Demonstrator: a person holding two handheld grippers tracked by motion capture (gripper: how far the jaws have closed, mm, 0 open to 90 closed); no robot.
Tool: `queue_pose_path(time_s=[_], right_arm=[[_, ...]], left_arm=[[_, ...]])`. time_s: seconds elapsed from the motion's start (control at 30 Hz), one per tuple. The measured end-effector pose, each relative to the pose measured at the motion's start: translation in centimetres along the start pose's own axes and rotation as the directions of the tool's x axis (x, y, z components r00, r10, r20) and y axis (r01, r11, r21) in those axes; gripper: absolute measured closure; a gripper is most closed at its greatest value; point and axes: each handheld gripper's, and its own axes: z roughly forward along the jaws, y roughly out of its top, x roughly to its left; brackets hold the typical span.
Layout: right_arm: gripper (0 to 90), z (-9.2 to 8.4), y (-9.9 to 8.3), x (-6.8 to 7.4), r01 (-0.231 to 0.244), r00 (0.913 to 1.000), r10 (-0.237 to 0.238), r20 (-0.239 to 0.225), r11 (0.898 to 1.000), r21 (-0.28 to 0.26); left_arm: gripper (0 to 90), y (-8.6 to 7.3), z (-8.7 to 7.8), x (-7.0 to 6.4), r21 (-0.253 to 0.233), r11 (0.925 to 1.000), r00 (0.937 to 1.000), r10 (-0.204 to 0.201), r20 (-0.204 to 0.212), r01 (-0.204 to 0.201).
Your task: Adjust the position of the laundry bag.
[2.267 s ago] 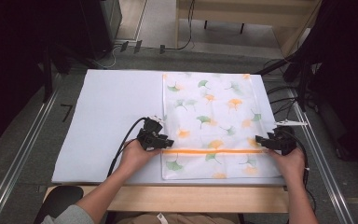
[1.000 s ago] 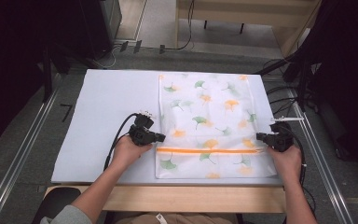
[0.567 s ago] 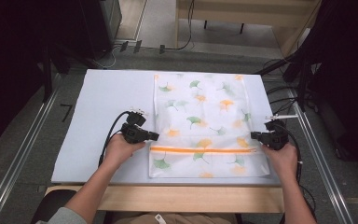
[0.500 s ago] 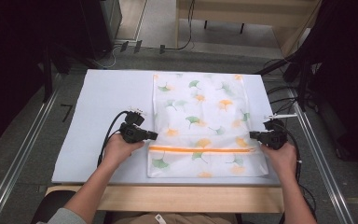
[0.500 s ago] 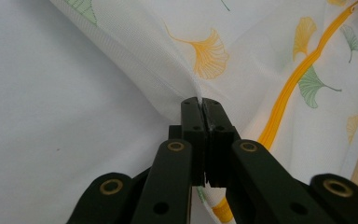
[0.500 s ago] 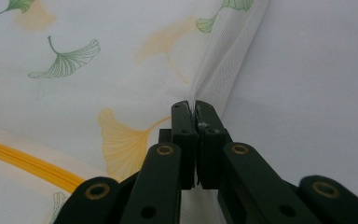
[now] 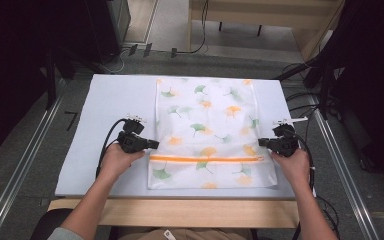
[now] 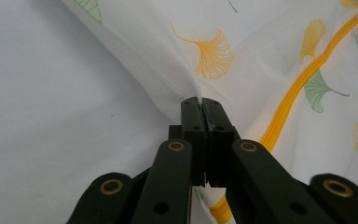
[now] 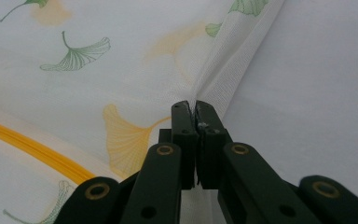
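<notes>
A white mesh bag (image 7: 205, 130) printed with green and orange ginkgo leaves lies on the pale table cover (image 7: 105, 110), an orange zipper (image 7: 205, 159) running across its near part. My left gripper (image 7: 156, 144) is shut on the bag's left edge. In the left gripper view the jaws (image 8: 200, 103) pinch a raised fold of mesh (image 8: 186, 70), the zipper (image 8: 298, 88) to their right. My right gripper (image 7: 260, 142) is shut on the bag's right edge. In the right gripper view its jaws (image 9: 192, 107) clamp a lifted ridge of mesh (image 9: 223, 74).
The table's wooden front edge (image 7: 180, 212) lies near the person. Metal rails (image 7: 25, 165) run along both sides. Cables (image 7: 305, 100) lie on the floor at the right, and dark equipment (image 7: 105, 25) stands behind the table at the left.
Both grippers, still shut on the bag's side edges, have slid leftward across the table. The bag has moved left with them.
</notes>
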Motion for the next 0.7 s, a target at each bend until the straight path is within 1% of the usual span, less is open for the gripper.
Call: queue_pose_path(time_s=[0.07,0.1,0.2,0.23,0.3,0.43,0.47,0.53,0.6,0.63,0.7], right_arm=[[89.6,0.2,0.3,0.3,0.011,0.9999,-0.011,-0.004,1.000,0.000],[89.6,0.3,0.4,0.5,0.012,0.9999,-0.012,-0.009,1.000,0.002],[89.6,0.7,0.7,1.0,0.025,0.9995,-0.025,-0.017,1.000,0.008],[89.6,0.7,0.8,1.2,0.028,0.9994,-0.028,-0.019,1.000,0.012],[89.6,0.7,0.9,1.6,0.037,0.9989,-0.037,-0.029,0.999,0.019],[89.5,0.7,1.1,2.5,0.057,0.9974,-0.056,-0.044,0.998,0.013],[89.5,0.8,1.2,2.8,0.066,0.9966,-0.065,-0.051,0.998,0.012],[89.5,1.0,1.3,3.2,0.080,0.9948,-0.079,-0.064,0.997,0.013],[89.5,1.4,1.4,3.7,0.085,0.9935,-0.083,-0.077,0.996,0.015],[89.5,1.5,1.5,4.0,0.092,0.9920,-0.090,-0.088,0.996,0.012],[89.5,1.7,1.6,4.5,0.094,0.9910,-0.093,-0.096,0.996,0.008]], left_arm=[[89.6,-0.2,-0.3,0.3,0.001,1.0000,1.0000,0.000,-0.010,0.000],[89.5,-0.2,-0.4,0.4,0.000,1.0000,0.9999,-0.006,-0.013,0.006],[89.5,-0.4,-0.8,0.8,0.009,0.9999,0.9994,0.007,-0.033,-0.007],[89.4,-0.4,-1.0,1.0,0.009,0.9999,0.9994,0.006,-0.033,-0.005],[89.5,-0.6,-1.5,1.4,0.005,1.0000,0.9993,-0.005,-0.037,0.005],[89.4,-1.0,-2.5,2.3,-0.004,0.9996,0.9991,-0.028,-0.033,0.028],[89.4,-1.0,-2.7,2.5,-0.005,0.9996,0.9990,-0.028,-0.036,0.027],[89.3,-1.2,-3.3,3.0,-0.017,0.9988,0.9979,-0.046,-0.045,0.045],[89.3,-1.4,-3.7,3.5,-0.023,0.9980,0.9974,-0.059,-0.041,0.059],[89.3,-1.5,-4.0,3.8,-0.019,0.9981,0.9975,-0.059,-0.040,0.059],[89.2,-1.8,-4.4,4.3,-0.024,0.9974,0.9965,-0.069,-0.047,0.068]])
